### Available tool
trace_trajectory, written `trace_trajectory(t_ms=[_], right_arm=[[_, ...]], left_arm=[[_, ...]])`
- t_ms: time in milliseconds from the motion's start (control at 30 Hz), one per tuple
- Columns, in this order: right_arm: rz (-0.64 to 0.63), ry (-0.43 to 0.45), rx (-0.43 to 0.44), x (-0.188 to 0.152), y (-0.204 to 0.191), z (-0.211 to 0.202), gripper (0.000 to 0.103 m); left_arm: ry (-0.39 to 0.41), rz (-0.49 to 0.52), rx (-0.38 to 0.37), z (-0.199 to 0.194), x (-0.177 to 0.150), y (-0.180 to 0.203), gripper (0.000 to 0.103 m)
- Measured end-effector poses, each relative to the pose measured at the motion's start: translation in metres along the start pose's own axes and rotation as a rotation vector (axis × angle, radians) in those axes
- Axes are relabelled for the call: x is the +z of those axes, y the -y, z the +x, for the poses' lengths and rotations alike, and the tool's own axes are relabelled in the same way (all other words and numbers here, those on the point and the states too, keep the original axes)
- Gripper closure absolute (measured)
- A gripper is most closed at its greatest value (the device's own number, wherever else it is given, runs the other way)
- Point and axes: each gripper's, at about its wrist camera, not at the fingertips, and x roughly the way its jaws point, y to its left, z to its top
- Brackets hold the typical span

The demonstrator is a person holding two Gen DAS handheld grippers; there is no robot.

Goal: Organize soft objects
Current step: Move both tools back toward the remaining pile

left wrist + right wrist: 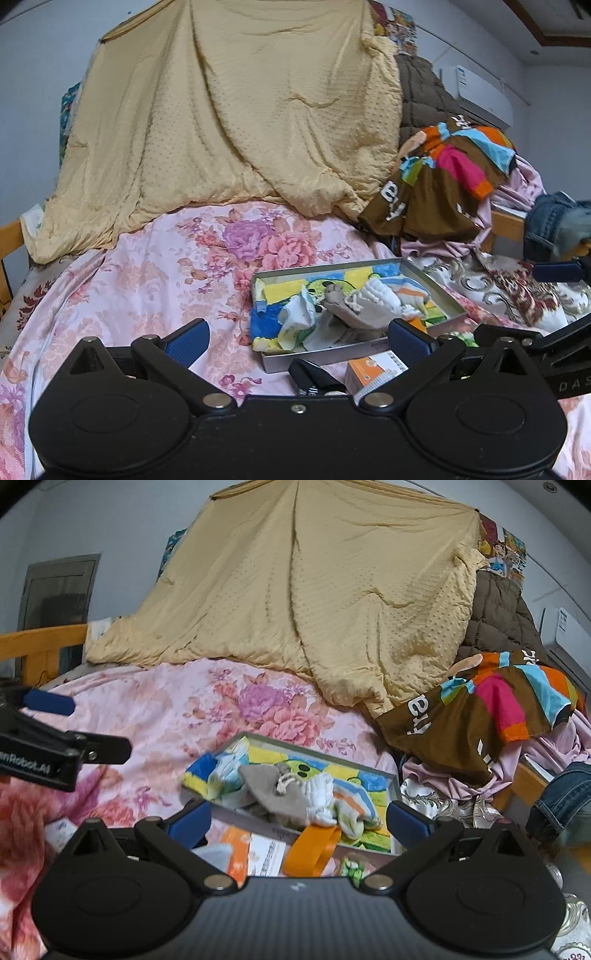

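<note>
A grey tin tray (447, 295) lies on the floral bed, also in the right wrist view (393, 781). It holds a colourful cloth (284, 291), a grey sock (364, 314) and a white sock (382, 295); the same socks show in the right wrist view (280, 792). My left gripper (299, 343) is open and empty, hovering just before the tray's near edge. My right gripper (299, 823) is open and empty, above the tray's near side. An orange strap (312, 849) lies before the tray.
A big yellow quilt (236, 110) is draped at the back of the bed. A brown multicolour garment (443, 177), pink clothes and jeans (550, 225) pile at the right. An orange-and-white box (373, 373) and a black item (310, 373) lie before the tray. Wooden bed rail (40, 642) at left.
</note>
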Motion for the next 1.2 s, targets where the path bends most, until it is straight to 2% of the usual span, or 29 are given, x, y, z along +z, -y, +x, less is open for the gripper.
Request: trace_trajectory(t_ms=[467,800,933,1200], right_arm=[[-0.003,-0.082,-0.042,-0.017,0.015,-0.022,0.0],[-0.057,-0.183,-0.02,-0.032,0.015,-0.018,0.0],[-0.112,-0.215,0.011,-0.038,0.009,-0.012,0.0],[-0.247,-0.229,0.094,-0.047,-0.007,0.006,0.0]], left_arm=[[-0.044,0.244,-0.044,-0.012,-0.02,0.042,0.001],[-0.092,0.435,-0.054,-0.004,-0.037,0.062,0.001],[-0.132,0.476,-0.052,0.004,-0.043,0.063,0.001],[-0.228,0.482,-0.028,0.027,-0.051,0.056,0.001]])
